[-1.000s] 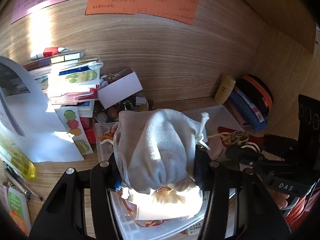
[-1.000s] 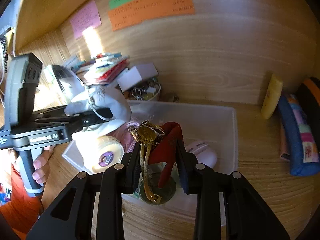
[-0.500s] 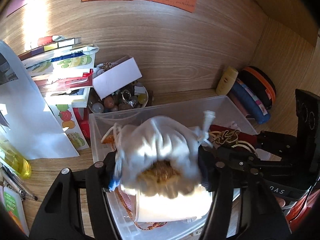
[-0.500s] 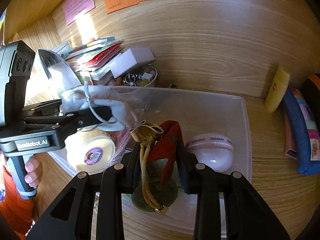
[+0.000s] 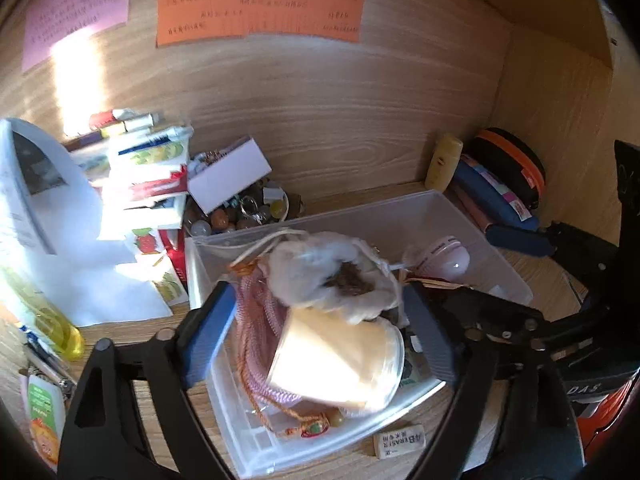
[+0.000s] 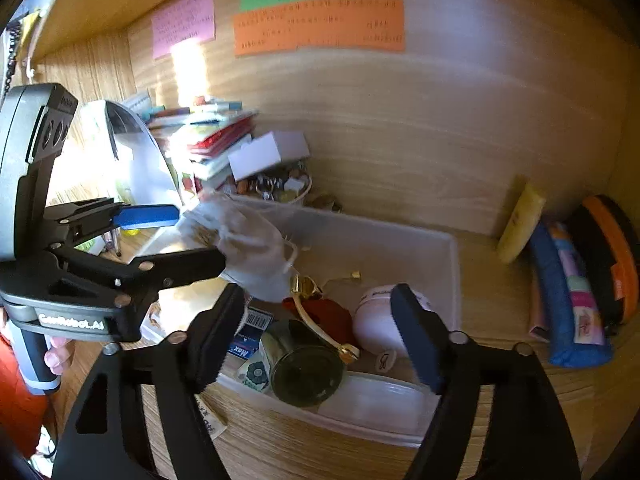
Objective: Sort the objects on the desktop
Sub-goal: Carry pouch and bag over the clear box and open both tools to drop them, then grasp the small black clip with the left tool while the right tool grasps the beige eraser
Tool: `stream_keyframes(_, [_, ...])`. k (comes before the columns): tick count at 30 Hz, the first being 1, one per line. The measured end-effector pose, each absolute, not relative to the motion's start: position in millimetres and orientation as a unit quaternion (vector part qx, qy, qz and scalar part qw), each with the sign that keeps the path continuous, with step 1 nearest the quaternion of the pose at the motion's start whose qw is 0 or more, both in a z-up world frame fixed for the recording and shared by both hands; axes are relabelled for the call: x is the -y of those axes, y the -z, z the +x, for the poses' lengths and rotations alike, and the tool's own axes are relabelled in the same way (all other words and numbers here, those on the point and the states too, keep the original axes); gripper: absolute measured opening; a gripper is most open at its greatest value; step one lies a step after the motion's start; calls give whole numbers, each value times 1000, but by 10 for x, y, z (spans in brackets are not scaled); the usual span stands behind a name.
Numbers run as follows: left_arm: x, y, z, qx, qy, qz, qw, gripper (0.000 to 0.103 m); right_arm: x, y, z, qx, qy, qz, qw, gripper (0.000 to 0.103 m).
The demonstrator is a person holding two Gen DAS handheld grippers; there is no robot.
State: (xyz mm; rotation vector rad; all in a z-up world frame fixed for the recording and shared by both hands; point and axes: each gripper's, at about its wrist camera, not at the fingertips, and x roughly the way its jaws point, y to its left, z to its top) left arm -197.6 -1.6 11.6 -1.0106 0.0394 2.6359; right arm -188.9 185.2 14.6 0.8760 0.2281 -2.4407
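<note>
A clear plastic bin (image 5: 360,210) (image 6: 452,276) stands on the wooden desk. My left gripper (image 5: 318,334) (image 6: 188,240) hovers over its left end, jaws opening. Between and beyond its fingers a white drawstring bag (image 5: 320,276) (image 6: 248,248) lies loose on a cream round container (image 5: 340,360), with no pad pressing it. My right gripper (image 6: 316,340) is over the bin's near side, its jaws opening too. Below them a red pouch with a gold ribbon (image 6: 328,312) rests in the bin, free of the pads, beside a dark glass jar (image 6: 304,364) and a pale pink round case (image 6: 374,320) (image 5: 444,256).
A leaning stack of books (image 5: 148,176), a white box (image 5: 230,178) and a bowl of trinkets (image 5: 256,210) crowd the back left. A yellow tube (image 6: 520,224), a blue pencil case (image 6: 568,300) and an orange-rimmed case (image 6: 616,252) line the right wall. An eraser (image 5: 400,442) lies before the bin.
Both grippers have opened. The white bag has left the left jaws and settled onto the cream container. The red pouch has dropped out of the right jaws into the bin.
</note>
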Motion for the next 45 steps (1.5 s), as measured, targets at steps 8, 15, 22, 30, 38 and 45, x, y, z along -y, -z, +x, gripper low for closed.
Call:
stream_keyframes(8, [85, -336, -1639, -19, -936, -320, 144, 100, -1998, -305, -1628, -81, 918, 294, 256, 81])
stream_keyframes(15, [94, -282, -1339, -38, -935, -328, 129, 100, -2154, -278, -1338, -89, 920, 286, 251, 85])
stream_keyframes(22, [-8, -95, -939, -75, -928, -340, 130, 100, -2277, -193, -1115, -98, 918, 294, 248, 85])
stream_keyframes(30, [-69, 178, -543, -69, -919, -363, 140, 100, -2333, -64, -870, -103, 912, 307, 250, 85])
stream_keyframes(38, [-211, 375, -191, -66, -918, -358, 160, 93, -2356, 74, -690, -109, 907, 320, 250, 85])
stream_keyframes(45, [-370, 563, -106, -70, -901, -381, 194, 66, -2286, 150, -688, -118, 900, 330, 260, 85])
